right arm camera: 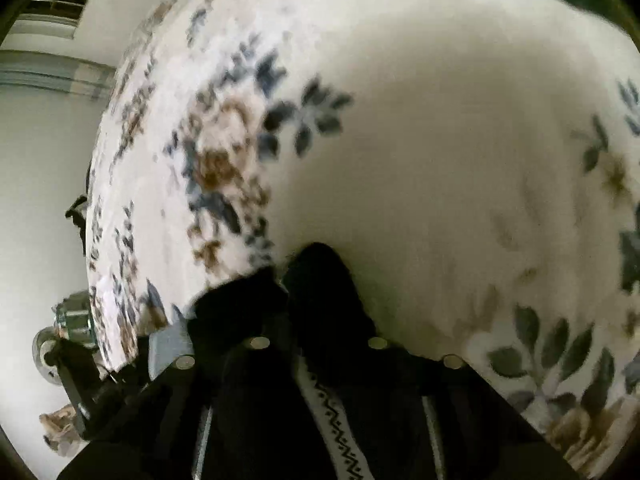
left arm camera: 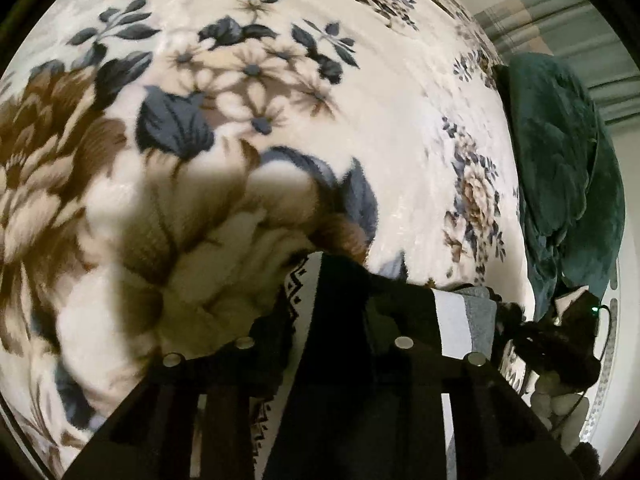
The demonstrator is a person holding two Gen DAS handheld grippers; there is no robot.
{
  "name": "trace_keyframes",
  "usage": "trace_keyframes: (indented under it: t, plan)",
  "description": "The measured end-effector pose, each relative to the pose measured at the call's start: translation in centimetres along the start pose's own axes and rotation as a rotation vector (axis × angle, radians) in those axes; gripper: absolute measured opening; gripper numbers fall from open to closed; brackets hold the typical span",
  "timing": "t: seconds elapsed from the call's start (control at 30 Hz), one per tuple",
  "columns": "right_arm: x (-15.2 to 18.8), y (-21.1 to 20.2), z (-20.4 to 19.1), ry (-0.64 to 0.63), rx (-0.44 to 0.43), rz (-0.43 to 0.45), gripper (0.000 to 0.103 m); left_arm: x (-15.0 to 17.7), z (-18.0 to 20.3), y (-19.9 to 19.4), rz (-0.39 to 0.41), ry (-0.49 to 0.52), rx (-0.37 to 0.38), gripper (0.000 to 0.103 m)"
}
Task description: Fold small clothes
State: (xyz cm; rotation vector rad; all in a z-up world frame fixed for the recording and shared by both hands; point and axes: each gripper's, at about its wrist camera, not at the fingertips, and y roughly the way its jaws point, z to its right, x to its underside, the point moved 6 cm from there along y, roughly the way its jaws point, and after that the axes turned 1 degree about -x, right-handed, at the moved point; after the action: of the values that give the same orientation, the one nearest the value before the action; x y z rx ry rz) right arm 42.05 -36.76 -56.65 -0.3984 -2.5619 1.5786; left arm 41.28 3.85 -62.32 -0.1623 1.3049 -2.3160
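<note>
A small dark knit garment (left arm camera: 340, 320) with a white zigzag-patterned band and a grey-and-white striped part (left arm camera: 464, 320) hangs between both grippers above a cream floral blanket (left arm camera: 280, 80). My left gripper (left arm camera: 324, 344) is shut on the garment's edge; its fingertips are hidden by the cloth. My right gripper (right arm camera: 316, 340) is shut on another edge of the same garment (right arm camera: 320, 280), whose patterned band (right arm camera: 336, 420) runs down between its fingers. The right gripper also shows at the right edge of the left wrist view (left arm camera: 560, 344).
The floral blanket (right arm camera: 440, 140) fills most of both views. A dark green blanket (left arm camera: 560, 168) lies bunched at its far right side. A pale wall and window (right arm camera: 52, 20) are on the left of the right wrist view. The floor (right arm camera: 36, 240) shows beside the bed.
</note>
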Motion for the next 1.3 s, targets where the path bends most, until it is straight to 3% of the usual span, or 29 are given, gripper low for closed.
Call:
trace_keyframes:
  t: [0.13, 0.23, 0.3, 0.33, 0.4, 0.47, 0.5, 0.53, 0.6, 0.7, 0.8, 0.9, 0.93, 1.0, 1.07, 1.2, 1.3]
  plan:
    - [-1.1, -1.8, 0.0, -0.012, 0.108, 0.117, 0.012, -0.4, -0.1, 0.5, -0.016, -0.012, 0.020, 0.027]
    - [-1.1, 0.1, 0.8, 0.000, 0.164, 0.070, 0.012, -0.6, 0.4, 0.8, -0.030, 0.020, 0.004, 0.027]
    - [-0.8, 0.9, 1.0, -0.008, 0.154, 0.032, 0.015, -0.6, 0.2, 0.8, -0.050, 0.014, 0.011, 0.028]
    - [-0.8, 1.0, 0.9, -0.011, 0.127, 0.017, 0.017, -0.6, 0.0, 0.5, -0.059, 0.003, 0.021, 0.031]
    - [-0.6, 0.2, 1.1, -0.004, 0.105, -0.010, 0.049, -0.4, -0.3, -0.4, -0.068, -0.012, 0.059, 0.035]
    - [0.4, -1.9, 1.2, 0.019, 0.041, -0.005, 0.067, 0.2, -0.6, -1.7, -0.072, -0.014, 0.110, 0.045]
    - [1.6, -3.5, 1.4, 0.032, 0.009, 0.000, 0.074, 0.8, -0.7, -2.4, -0.074, -0.016, 0.135, 0.060]
    - [3.1, -4.7, 1.4, 0.048, -0.015, 0.000, 0.076, 1.3, -0.9, -2.7, -0.076, -0.020, 0.151, 0.071]
    - [6.1, -6.2, 1.6, 0.083, -0.062, -0.012, 0.076, 3.3, -1.5, -3.4, -0.097, -0.043, 0.193, 0.071]
    - [12.6, -7.2, 2.5, 0.171, -0.116, -0.037, 0.082, 6.4, -2.3, -2.9, -0.159, -0.057, 0.197, 0.071]
    - [18.8, -5.3, 3.9, 0.271, -0.172, -0.078, 0.082, 8.5, -2.4, -1.9, -0.189, -0.064, 0.220, 0.071]
    - [21.7, -2.0, 5.4, 0.385, -0.253, -0.102, 0.082, 8.5, -1.8, -0.9, -0.178, -0.052, 0.260, 0.076]
    - [22.0, -0.7, 5.5, 0.405, -0.286, -0.096, 0.083, 8.3, -1.5, -0.5, -0.181, -0.051, 0.269, 0.078]
    - [22.1, 0.8, 5.7, 0.438, -0.329, -0.068, 0.096, 8.0, -0.9, 0.2, -0.193, -0.041, 0.286, 0.082]
    - [21.4, 1.7, 5.4, 0.462, -0.389, -0.025, 0.103, 7.6, -0.2, 0.8, -0.208, -0.030, 0.301, 0.087]
    - [20.0, 1.9, 3.6, 0.440, -0.480, 0.028, 0.103, 7.5, 0.9, 1.3, -0.224, 0.018, 0.285, 0.091]
    - [19.0, 2.8, 3.1, 0.508, -0.546, 0.050, 0.103, 7.2, 1.9, 1.2, -0.188, 0.033, 0.281, 0.091]
